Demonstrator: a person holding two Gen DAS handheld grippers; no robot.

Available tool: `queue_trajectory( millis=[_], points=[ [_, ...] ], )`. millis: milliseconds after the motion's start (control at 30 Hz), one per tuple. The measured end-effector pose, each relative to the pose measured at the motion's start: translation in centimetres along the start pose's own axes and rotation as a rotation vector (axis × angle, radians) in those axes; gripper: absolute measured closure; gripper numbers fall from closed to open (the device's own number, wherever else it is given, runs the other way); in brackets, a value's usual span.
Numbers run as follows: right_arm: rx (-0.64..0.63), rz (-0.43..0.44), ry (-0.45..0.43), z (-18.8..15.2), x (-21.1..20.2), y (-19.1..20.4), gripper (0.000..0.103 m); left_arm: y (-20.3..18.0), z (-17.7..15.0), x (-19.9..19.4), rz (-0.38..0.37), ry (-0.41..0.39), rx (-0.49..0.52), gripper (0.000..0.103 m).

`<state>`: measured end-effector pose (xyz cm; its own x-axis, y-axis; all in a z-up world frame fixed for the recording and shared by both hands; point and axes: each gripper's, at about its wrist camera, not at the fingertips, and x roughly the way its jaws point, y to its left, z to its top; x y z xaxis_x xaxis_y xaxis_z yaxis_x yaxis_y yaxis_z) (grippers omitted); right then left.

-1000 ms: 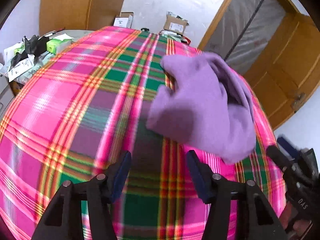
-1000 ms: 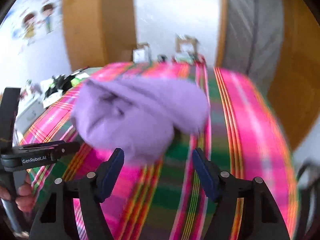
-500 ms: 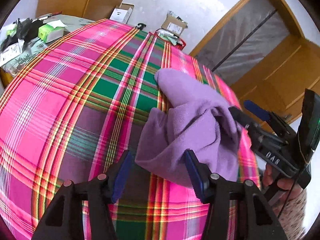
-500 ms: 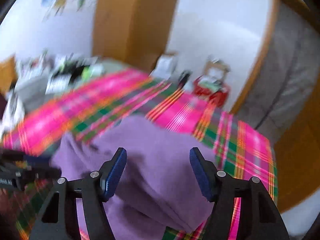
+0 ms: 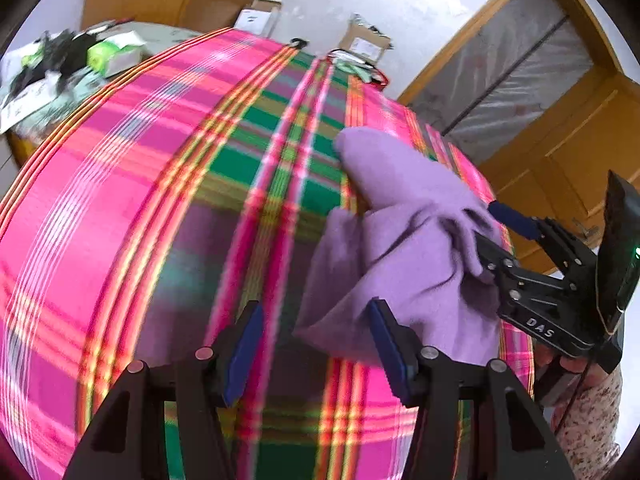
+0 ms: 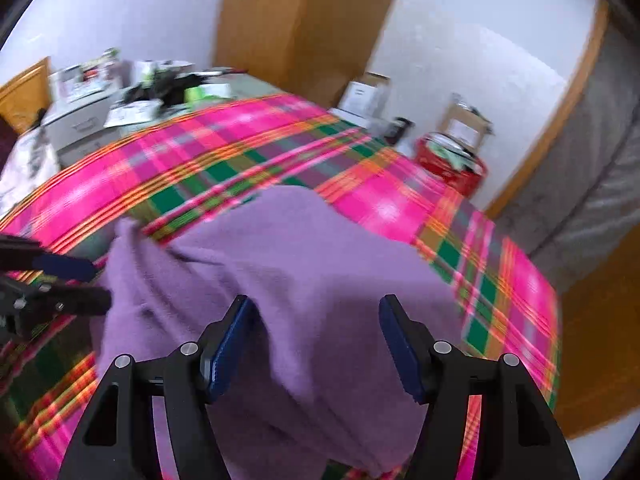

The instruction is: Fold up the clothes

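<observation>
One purple garment (image 5: 404, 248) on one plaid cloth (image 5: 120, 200). Two grippers: left gripper (image 5: 316, 344) and right gripper (image 6: 316, 344). Two cardboard boxes (image 6: 466, 126) by the wall; one red basket (image 6: 452, 164); one white box (image 6: 362, 96).

Left hand-held gripper (image 5: 312, 346) jaws apart; right hand-held gripper (image 6: 316, 346) jaws wide.

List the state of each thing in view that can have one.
purple garment: crumpled, unfolded, lying on the plaid cover.
plaid cover: spread flat.
left gripper: jaws open, empty, by the garment's near edge.
right gripper: jaws open, over the garment, gripping nothing.
red basket: full.
</observation>
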<state>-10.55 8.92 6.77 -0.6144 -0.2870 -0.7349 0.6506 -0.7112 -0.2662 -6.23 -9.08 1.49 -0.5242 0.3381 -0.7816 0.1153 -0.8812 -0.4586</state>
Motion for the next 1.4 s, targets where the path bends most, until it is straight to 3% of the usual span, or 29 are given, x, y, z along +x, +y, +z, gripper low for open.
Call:
queue_trajectory(
  millis=[233,300,467,567,767,867,1067,1233,1400],
  points=[
    [-0.067,-0.042,0.047,0.9,2.3,0.9,0.036,-0.9,0.0,1.5,-0.014,0.039,0.014,0.048],
    [-0.067,-0.036,0.056,0.9,2.7,1.0,0.040,-1.0,0.2,1.7,-0.016,0.041,0.017,0.049],
    [-0.013,-0.018,0.046,1.0,2.8,0.1,0.082,-1.3,0.5,2.1,-0.023,0.046,0.021,0.049],
    [0.081,-0.037,-0.013,1.1,1.2,-1.3,0.091,-1.6,0.4,2.2,-0.013,0.037,0.043,0.054],
    [0.266,-0.095,-0.165,0.8,-3.7,-4.3,0.091,-2.0,0.6,2.6,0.002,0.037,0.074,0.087],
    [0.340,-0.153,-0.240,0.2,-6.9,-6.2,0.091,-2.0,0.9,2.4,0.008,0.017,0.075,0.099],
    [0.492,-0.261,-0.324,-3.3,-13.3,-9.7,0.092,-2.0,1.7,0.3,0.023,-0.074,0.075,0.101],
    [0.572,-0.353,-0.339,-7.6,-18.5,-10.8,0.092,-1.6,2.9,-2.5,0.006,-0.151,0.061,0.101],
    [0.683,-0.397,-0.345,-12.7,-22.8,-11.6,0.092,-1.6,3.0,-5.7,0.058,-0.260,0.082,0.103]
  ],
)
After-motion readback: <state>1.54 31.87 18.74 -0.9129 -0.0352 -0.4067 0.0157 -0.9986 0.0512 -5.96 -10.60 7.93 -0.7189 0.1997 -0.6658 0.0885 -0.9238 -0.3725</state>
